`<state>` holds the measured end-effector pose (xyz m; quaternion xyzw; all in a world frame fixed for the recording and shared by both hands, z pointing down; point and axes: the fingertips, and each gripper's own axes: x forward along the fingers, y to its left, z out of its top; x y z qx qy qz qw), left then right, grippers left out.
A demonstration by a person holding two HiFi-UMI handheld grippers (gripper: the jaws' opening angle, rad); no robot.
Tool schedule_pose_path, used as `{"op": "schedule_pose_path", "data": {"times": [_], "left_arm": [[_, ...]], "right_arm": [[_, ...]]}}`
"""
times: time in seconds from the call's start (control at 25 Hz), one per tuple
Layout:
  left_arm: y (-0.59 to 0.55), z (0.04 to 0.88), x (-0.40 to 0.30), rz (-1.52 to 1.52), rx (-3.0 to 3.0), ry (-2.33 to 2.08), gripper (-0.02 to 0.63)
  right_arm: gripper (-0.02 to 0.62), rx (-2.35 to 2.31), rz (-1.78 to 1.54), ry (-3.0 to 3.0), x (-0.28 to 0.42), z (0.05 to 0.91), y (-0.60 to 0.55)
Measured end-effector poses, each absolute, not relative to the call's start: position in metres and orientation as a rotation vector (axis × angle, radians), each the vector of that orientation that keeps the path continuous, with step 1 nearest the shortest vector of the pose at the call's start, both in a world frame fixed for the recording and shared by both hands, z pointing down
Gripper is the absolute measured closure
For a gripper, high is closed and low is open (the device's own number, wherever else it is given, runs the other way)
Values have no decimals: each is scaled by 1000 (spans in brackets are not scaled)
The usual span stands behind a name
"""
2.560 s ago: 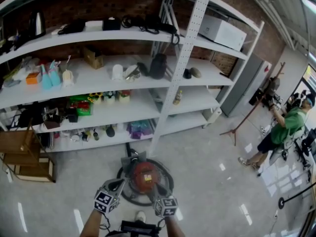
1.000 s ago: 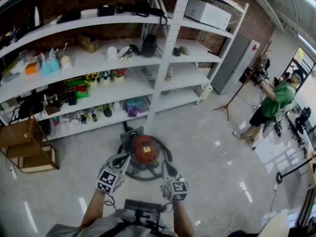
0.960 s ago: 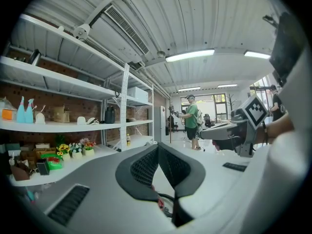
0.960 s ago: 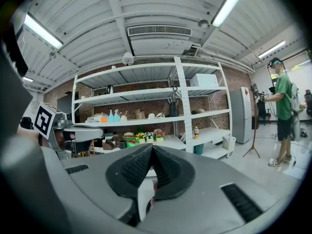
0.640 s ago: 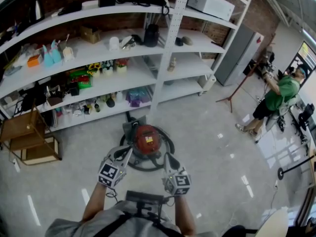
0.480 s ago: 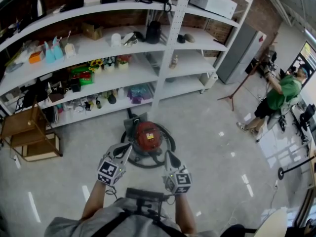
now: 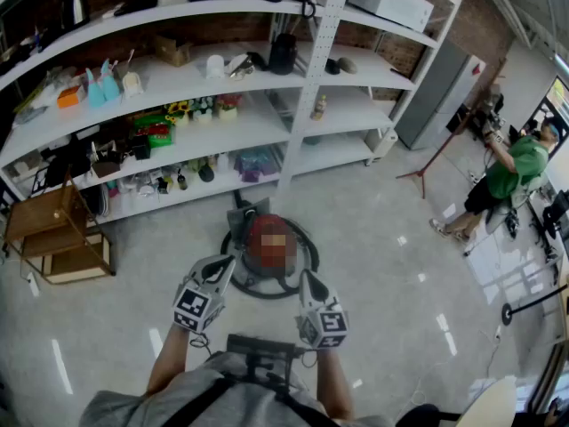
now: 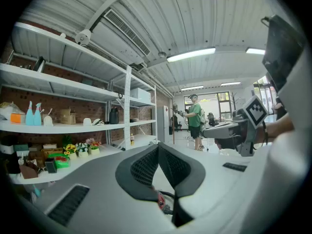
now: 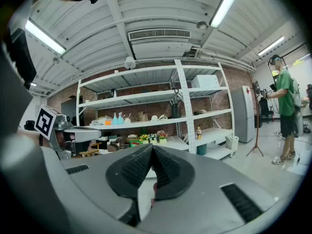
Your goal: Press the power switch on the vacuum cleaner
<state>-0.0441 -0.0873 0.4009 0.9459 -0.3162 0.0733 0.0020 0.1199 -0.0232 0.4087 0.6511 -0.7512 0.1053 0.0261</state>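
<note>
Backed off the round, seemingly red vacuum cleaner, left tongs and right tongs sit closed

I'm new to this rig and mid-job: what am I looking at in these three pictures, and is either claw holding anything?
No robot here: a person carries two hand-held claw tools. The head view looks down from their head: the left claw and right claw are held out, the vacuum cleaner sits on the floor beyond them, shelves behind it. The other two pictures look along each claw's own jaws: both pairs are shut, nothing held. Neither touches the vacuum.
</note>
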Motion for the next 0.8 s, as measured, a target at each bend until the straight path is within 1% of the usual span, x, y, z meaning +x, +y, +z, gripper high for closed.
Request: {"op": "schedule_pose_path", "data": {"times": [0.8], "left_arm": [[-96,399,-43,212,2969,-989,599]], "right_arm": [[584,2008,313,-2314,116,409,-28]]}}
